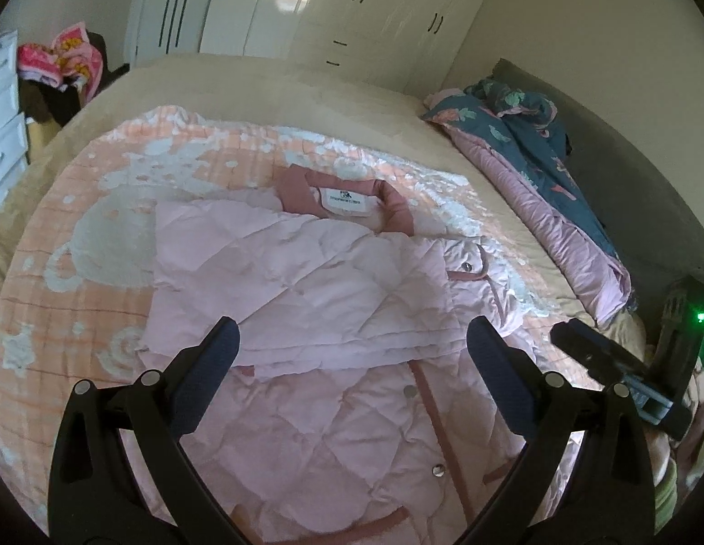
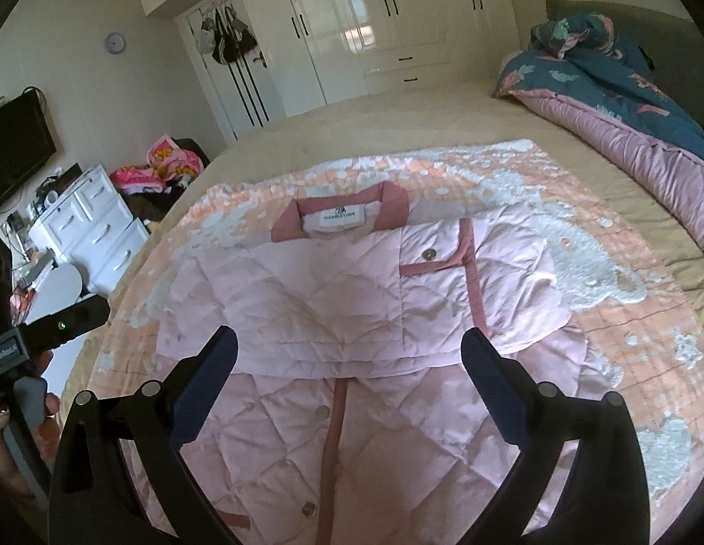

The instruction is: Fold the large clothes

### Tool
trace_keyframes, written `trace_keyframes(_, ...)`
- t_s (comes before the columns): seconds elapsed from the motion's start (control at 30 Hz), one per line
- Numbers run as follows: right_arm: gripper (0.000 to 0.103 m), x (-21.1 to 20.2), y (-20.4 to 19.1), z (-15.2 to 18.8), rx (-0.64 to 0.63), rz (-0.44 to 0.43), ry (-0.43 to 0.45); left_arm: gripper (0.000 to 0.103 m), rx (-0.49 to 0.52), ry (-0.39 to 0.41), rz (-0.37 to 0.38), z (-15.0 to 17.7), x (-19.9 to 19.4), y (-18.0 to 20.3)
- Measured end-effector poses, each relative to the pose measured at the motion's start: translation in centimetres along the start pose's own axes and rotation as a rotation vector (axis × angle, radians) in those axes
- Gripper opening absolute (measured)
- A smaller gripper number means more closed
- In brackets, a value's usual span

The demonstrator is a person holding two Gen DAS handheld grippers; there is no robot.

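One pink quilted jacket (image 2: 352, 299) is lying on an orange patterned blanket (image 2: 601, 318) on the bed (image 2: 397, 127), sleeves folded across its front. Two grippers are hovering over it: the left gripper (image 1: 352, 345) and right gripper (image 2: 349, 349) are both gaping wide, holding nothing. White wardrobes (image 2: 352, 22) are lining the far wall.

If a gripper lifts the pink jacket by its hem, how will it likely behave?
The jacket is quilted and puffy, so probably light for its bulk. It lies creased with its sleeves folded over, so it should flop and drape, not hold shape. Its smooth shell may slide on the blanket if pushed.
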State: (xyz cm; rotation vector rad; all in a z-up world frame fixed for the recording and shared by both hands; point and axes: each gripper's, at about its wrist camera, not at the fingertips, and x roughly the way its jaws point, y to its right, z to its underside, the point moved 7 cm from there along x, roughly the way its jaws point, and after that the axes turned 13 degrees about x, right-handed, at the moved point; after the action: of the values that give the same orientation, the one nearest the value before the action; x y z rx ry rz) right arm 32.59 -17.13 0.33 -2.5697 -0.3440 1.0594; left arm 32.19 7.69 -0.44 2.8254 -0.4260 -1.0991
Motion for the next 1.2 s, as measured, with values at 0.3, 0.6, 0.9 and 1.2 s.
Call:
trace_keyframes(0.3, 0.099, -4.4, -0.5, -0.4, 0.008, -0.006, 0.042, 0.094, -0.031, 0.055, -0.048, -0.2, -4.8, -0.6)
trace_keyframes(0.6, 0.099, -9.0, -2.5, -0.8, -0.038, -0.034, 0.077, 0.094, -0.02, 0.067, -0.087, -0.4, -8.9, 0.8)
trace_keyframes(0.9, 0.099, -13.5, -2.3, -4.0, -0.06, -0.065, 0.106, 0.094, -0.058, 0.096, -0.153, -1.1, -13.5, 1.7)
trace_keyframes(1.2, 0.099, -17.1, 0.1, -6.2, -0.048, -0.109, 0.155, 0.094, -0.07, 0.131, -0.177, -1.7, -15.8, 3.9)
